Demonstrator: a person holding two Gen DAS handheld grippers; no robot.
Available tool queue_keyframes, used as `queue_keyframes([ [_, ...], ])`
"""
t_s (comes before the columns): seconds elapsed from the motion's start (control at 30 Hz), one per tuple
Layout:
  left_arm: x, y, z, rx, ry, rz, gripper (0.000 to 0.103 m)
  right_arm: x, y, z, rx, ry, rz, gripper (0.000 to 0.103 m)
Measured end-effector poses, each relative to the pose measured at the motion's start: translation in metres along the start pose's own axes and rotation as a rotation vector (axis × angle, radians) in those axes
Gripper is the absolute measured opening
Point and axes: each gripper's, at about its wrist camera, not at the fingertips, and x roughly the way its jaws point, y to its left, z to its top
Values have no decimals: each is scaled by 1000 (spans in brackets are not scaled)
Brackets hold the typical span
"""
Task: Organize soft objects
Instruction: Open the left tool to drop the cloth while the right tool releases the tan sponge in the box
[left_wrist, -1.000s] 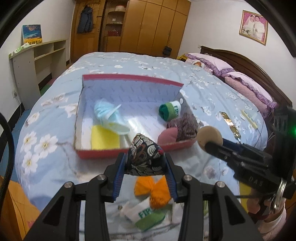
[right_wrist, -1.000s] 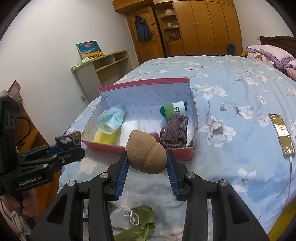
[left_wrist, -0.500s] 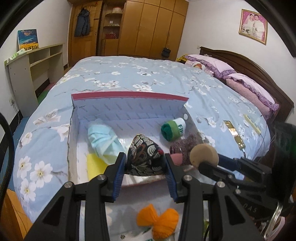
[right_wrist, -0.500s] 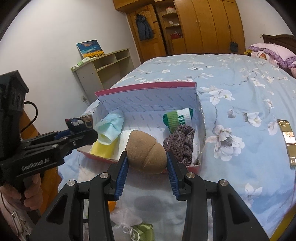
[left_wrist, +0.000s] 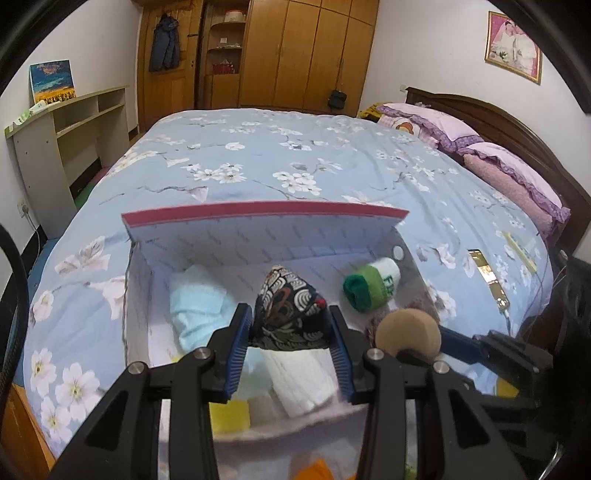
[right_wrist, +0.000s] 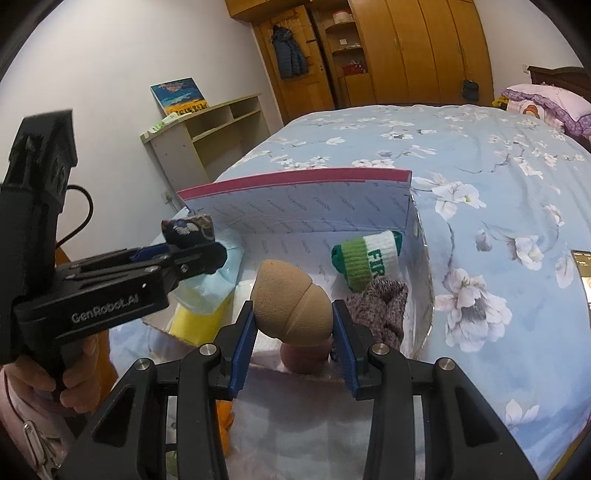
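Observation:
My left gripper (left_wrist: 290, 345) is shut on a black patterned fabric pouch (left_wrist: 290, 314) and holds it above the open red-rimmed box (left_wrist: 266, 214) on the bed. My right gripper (right_wrist: 293, 332) is shut on a tan egg-shaped sponge (right_wrist: 290, 304), above the box's near edge. In the box lie a light blue cloth (left_wrist: 197, 312), a green-and-white rolled sock (left_wrist: 371, 288), a white roll (left_wrist: 301, 376), a yellow sponge (left_wrist: 229, 415) and a purple knit piece (right_wrist: 380, 308). The left gripper with the pouch (right_wrist: 190, 227) shows in the right wrist view; the sponge (left_wrist: 408, 330) shows in the left.
The box sits on a blue floral bedspread (left_wrist: 295, 158). A phone (left_wrist: 489, 275) lies on the bed to the right. Pillows (left_wrist: 509, 173) and a headboard are at far right, a shelf unit (left_wrist: 62, 125) at left, wardrobes behind. An orange object (right_wrist: 223, 417) lies near the bed's front edge.
Both grippers have moved forward over the box, each still holding its object. The orange item and the other loose pieces have dropped below the fingers, almost out of view.

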Motion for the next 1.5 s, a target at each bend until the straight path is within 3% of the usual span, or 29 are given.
queue_keyframes([
  [0.33, 40, 11, 16, -5, 24, 13, 43, 26, -6, 5, 3, 17, -28, 41],
  [0.73, 90, 32, 10, -45, 84, 59, 43, 56, -13, 5, 7, 29, -56, 41],
  [0.93, 97, 30, 9, -27, 87, 68, 43, 65, -12, 1, -8, 42, -79, 41],
  [1.1, 99, 28, 8, -31, 87, 58, 50, 70, -10, 0, -18, 51, -106, 41],
  [1.27, 100, 22, 8, 4, 98, 56, 65, 69, -9, 0, -26, 45, -114, 42],
  [1.5, 102, 20, 8, 3, 103, 61, 69, 70, -2, -5, -43, 33, -123, 45],
])
